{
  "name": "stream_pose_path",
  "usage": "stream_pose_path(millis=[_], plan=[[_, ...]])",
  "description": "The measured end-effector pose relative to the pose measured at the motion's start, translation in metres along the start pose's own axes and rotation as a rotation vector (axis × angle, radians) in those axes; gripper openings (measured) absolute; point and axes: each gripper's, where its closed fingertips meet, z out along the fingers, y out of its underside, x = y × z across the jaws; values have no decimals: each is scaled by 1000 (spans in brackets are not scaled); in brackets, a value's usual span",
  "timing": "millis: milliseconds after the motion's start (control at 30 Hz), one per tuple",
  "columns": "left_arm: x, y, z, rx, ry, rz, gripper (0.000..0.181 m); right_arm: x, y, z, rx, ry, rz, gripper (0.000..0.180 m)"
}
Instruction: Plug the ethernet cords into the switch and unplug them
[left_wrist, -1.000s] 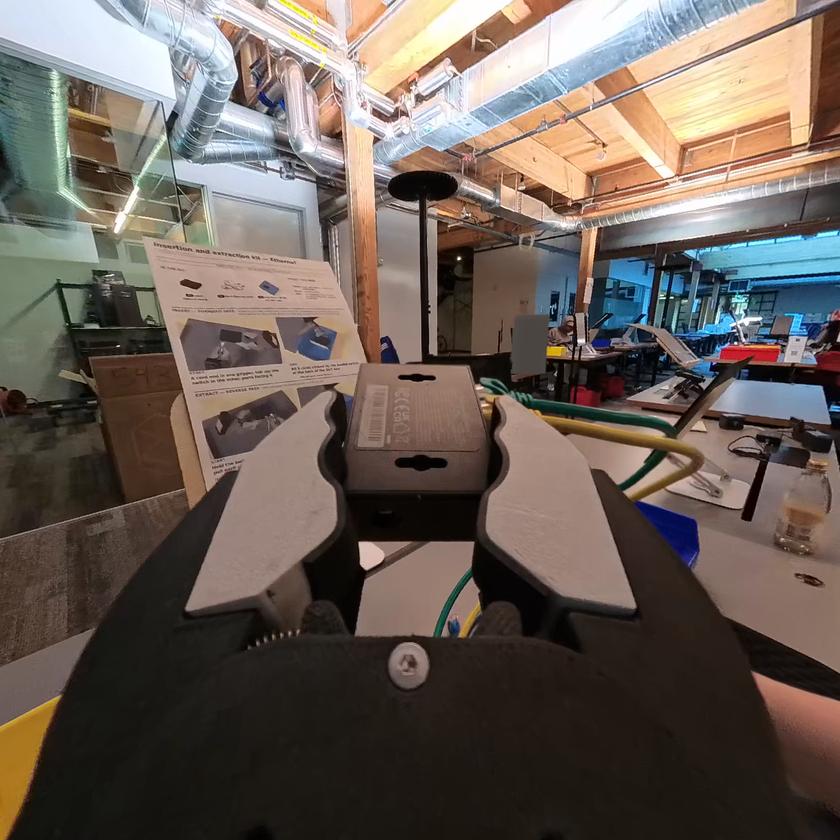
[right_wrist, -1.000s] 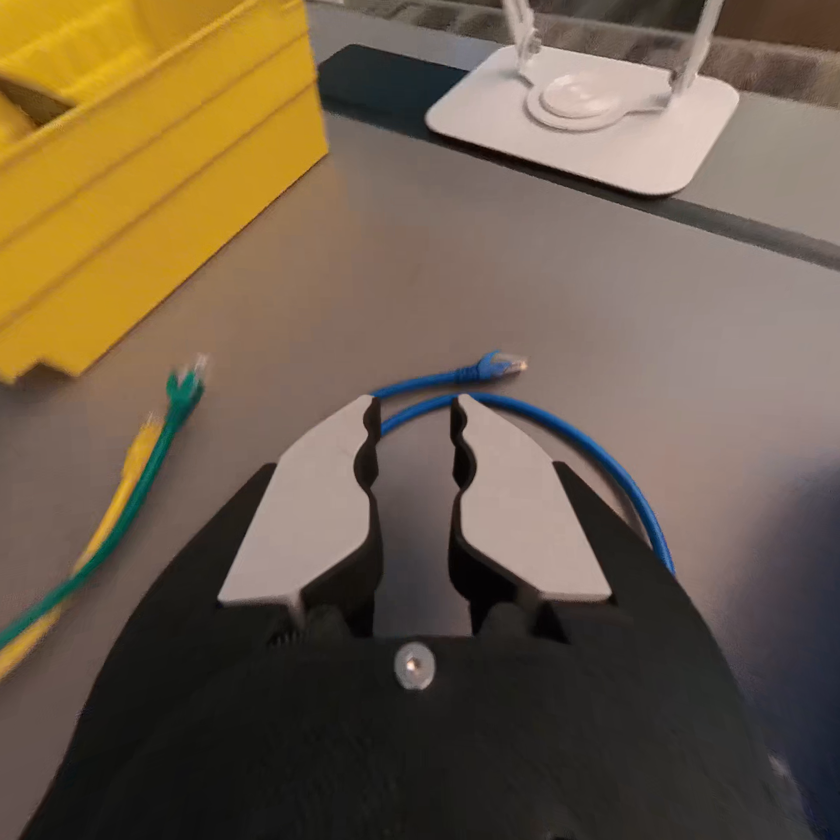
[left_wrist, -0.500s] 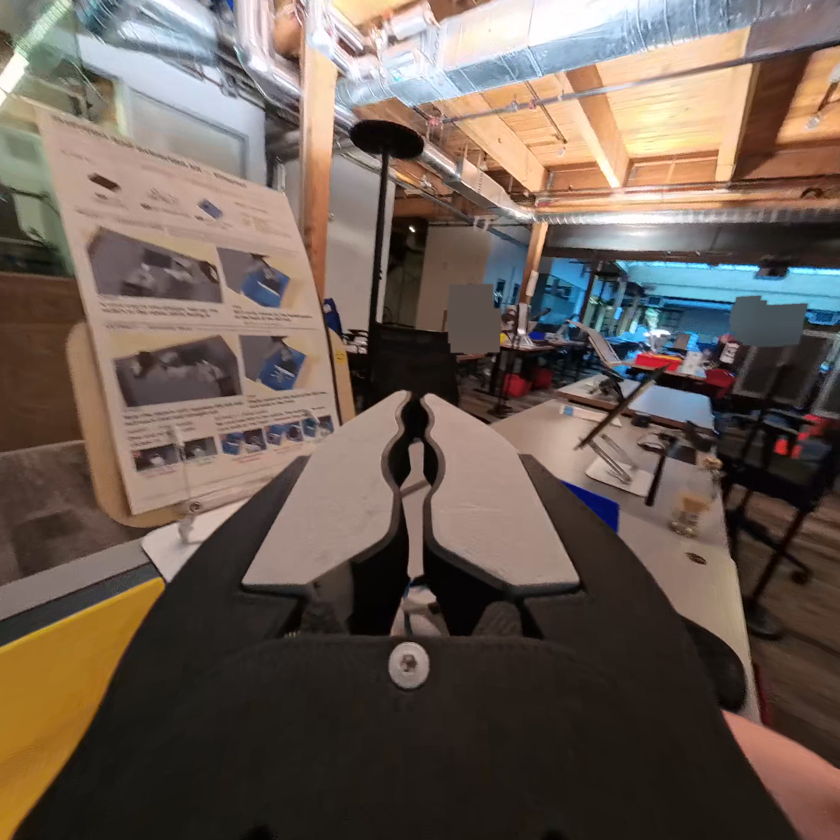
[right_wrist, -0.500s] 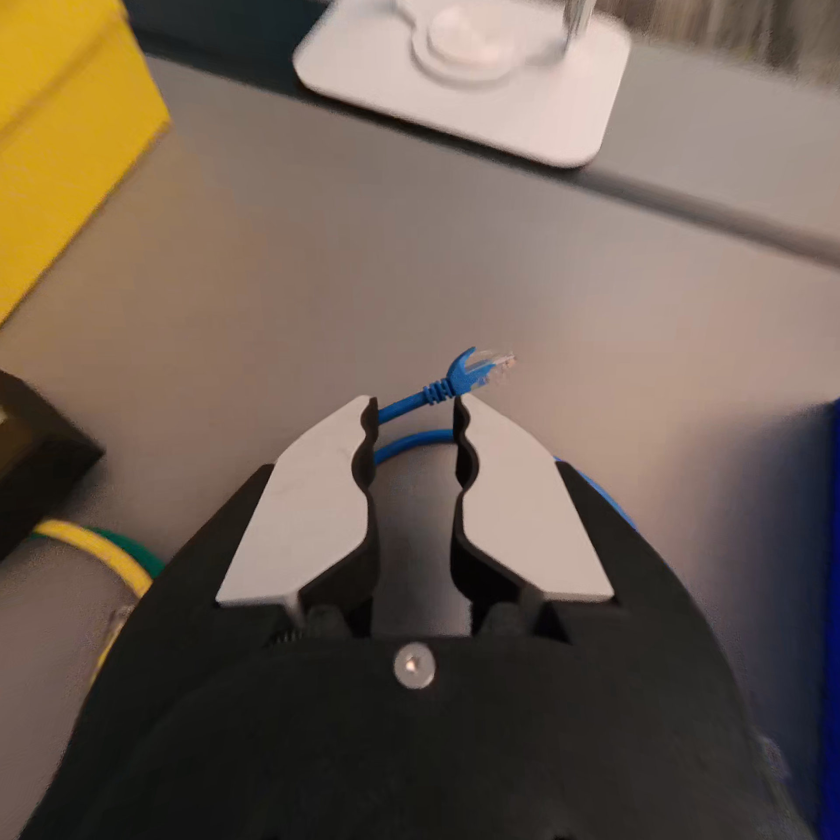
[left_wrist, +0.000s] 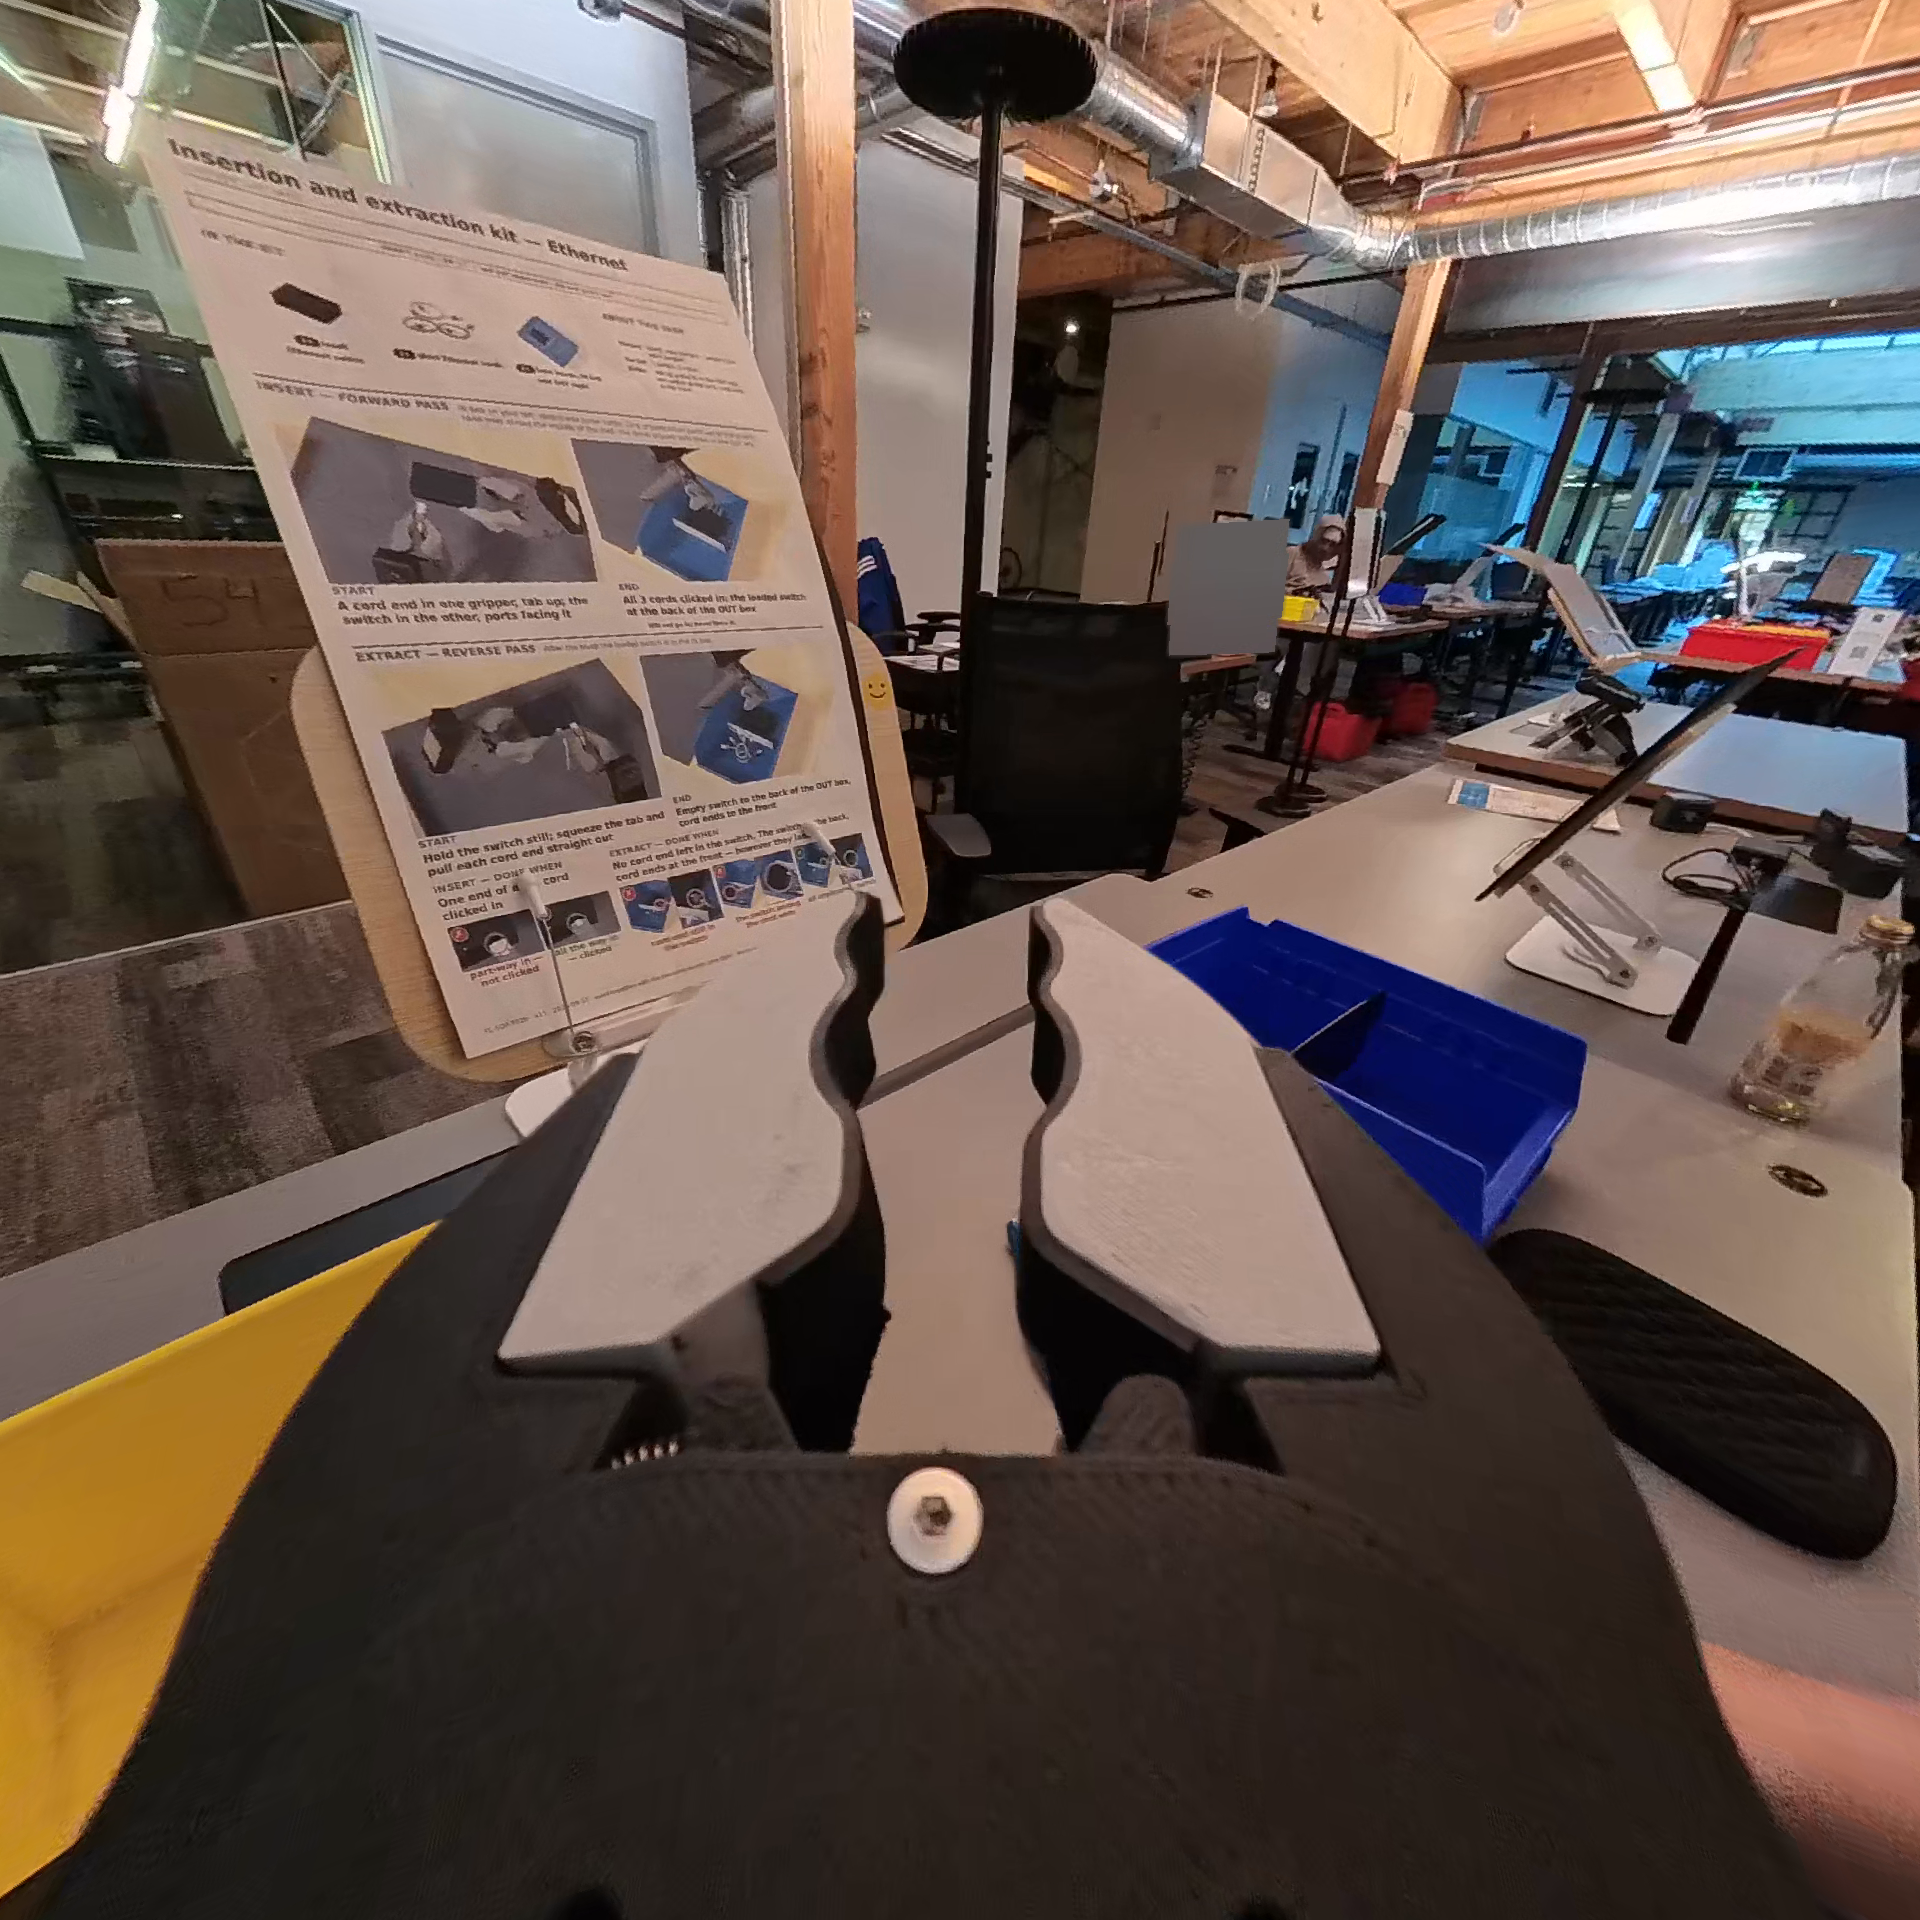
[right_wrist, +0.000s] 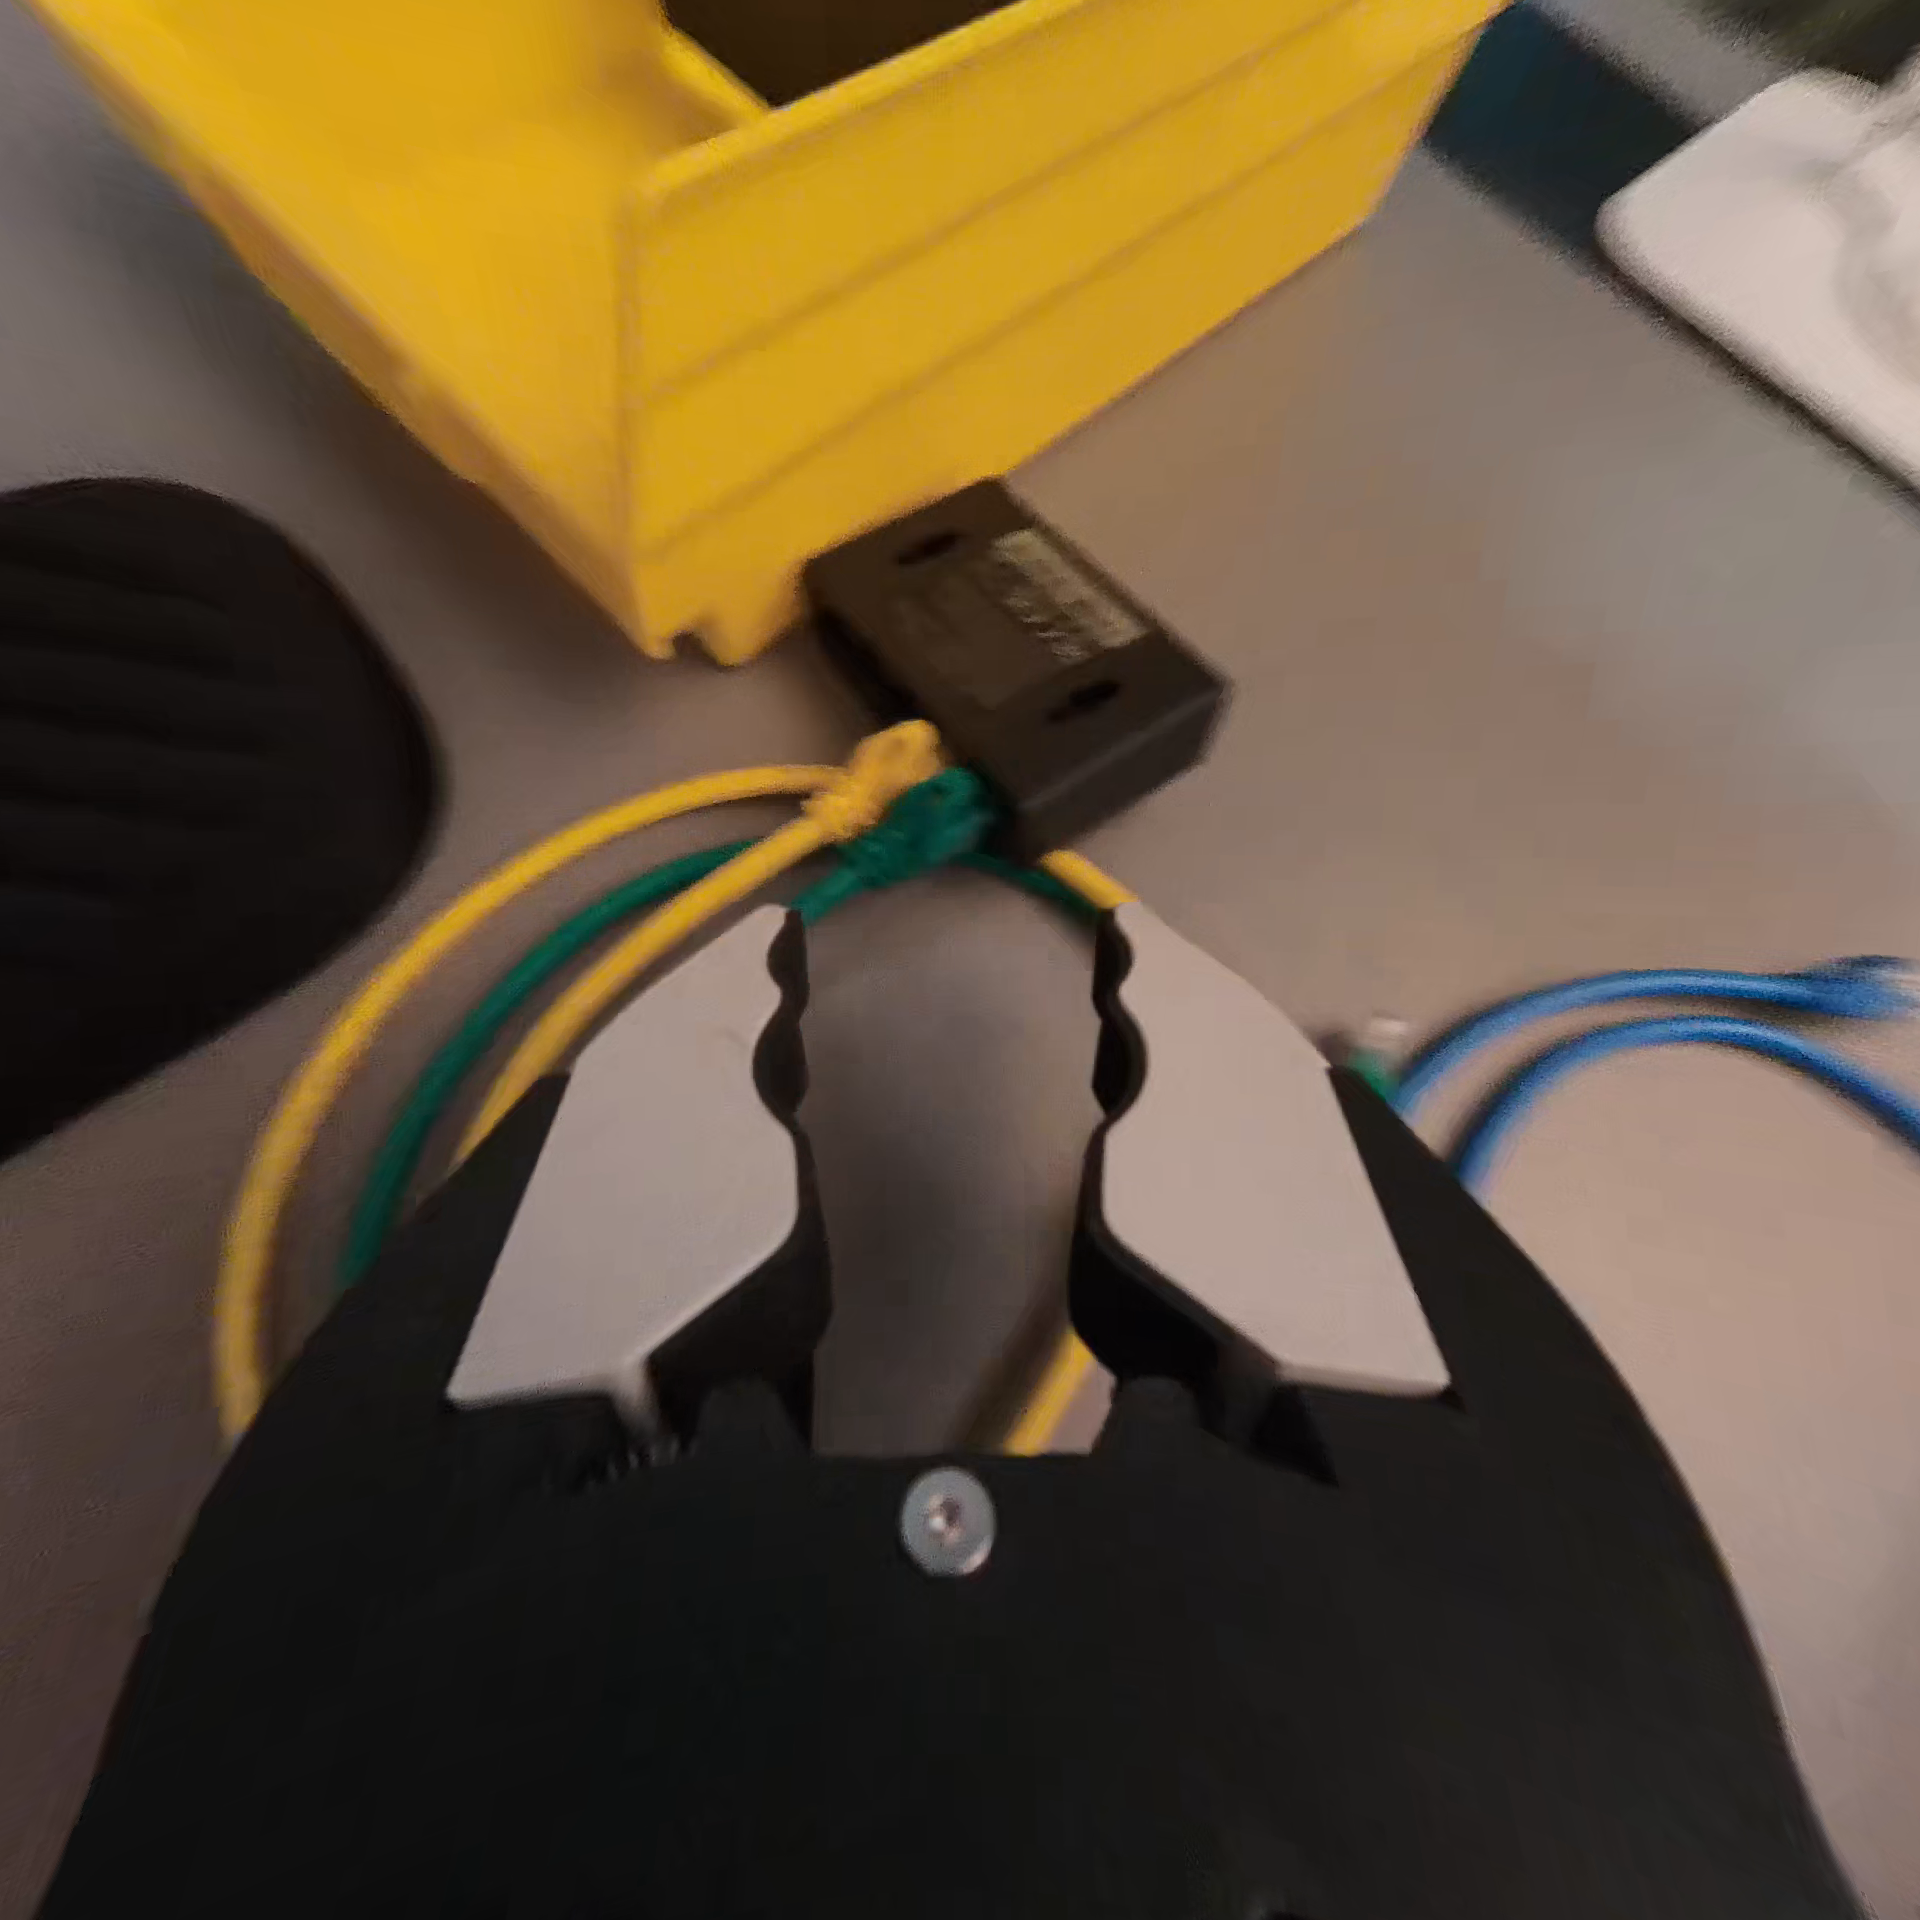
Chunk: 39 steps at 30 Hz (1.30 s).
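Both tongs, left (left_wrist: 954, 961) and right (right_wrist: 951, 971), gape empty; switch (right_wrist: 1013, 675) abuts yellow bin (right_wrist: 831, 312).

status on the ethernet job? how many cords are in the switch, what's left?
Done: the yellow cord and green cord meet the black switch at its port side and look plugged in, though blur hides how fully they are seated. In hand: nothing; the left gripper and right gripper are open and empty. Left: the blue cord lies loose on the table, then all the unplugging.
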Motion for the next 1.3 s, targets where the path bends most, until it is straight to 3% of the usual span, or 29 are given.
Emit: stream_pose_path(millis=[133,200,333,433,500,600,667,833,967,1100,1200,1267,1300], plan=[[-1,0,-2,-14,-25,19,26,111,-16,-26,123,268,205,52],[0,1,-2,-26,-27,20,27,161,-4,-16,53,306,356,52],[5,4,-1,-40,-13,29,27,184,25,23,-157,219,577,54],[7,8,1,-65,-15,42,27,202,40,36,-257,339,518,42],[7,10,3,-73,-16,48,27,196,31,45,-252,287,498,29],[9,15,6,-92,-5,48,27,185,26,47,-263,221,392,27],[9,22,12,-112,8,34,27,170,9,35,-120,112,368,26],[46,64,48,-242,236,-28,35,102,-54,-70,407,-330,150,26],[100,112,74,-387,514,-143,45,77,-61,-144,630,-445,26,26],[153,146,72,-526,811,-260,55,70,-54,-174,711,-478,-42,26],[173,160,71,-541,900,-241,44,66,-48,-186,755,-511,-73,26],[181,169,72,-556,919,-221,17,63,-40,-183,719,-533,-89,26],[178,175,77,-572,875,-198,12,66,-36,-179,691,-512,-84,27]])
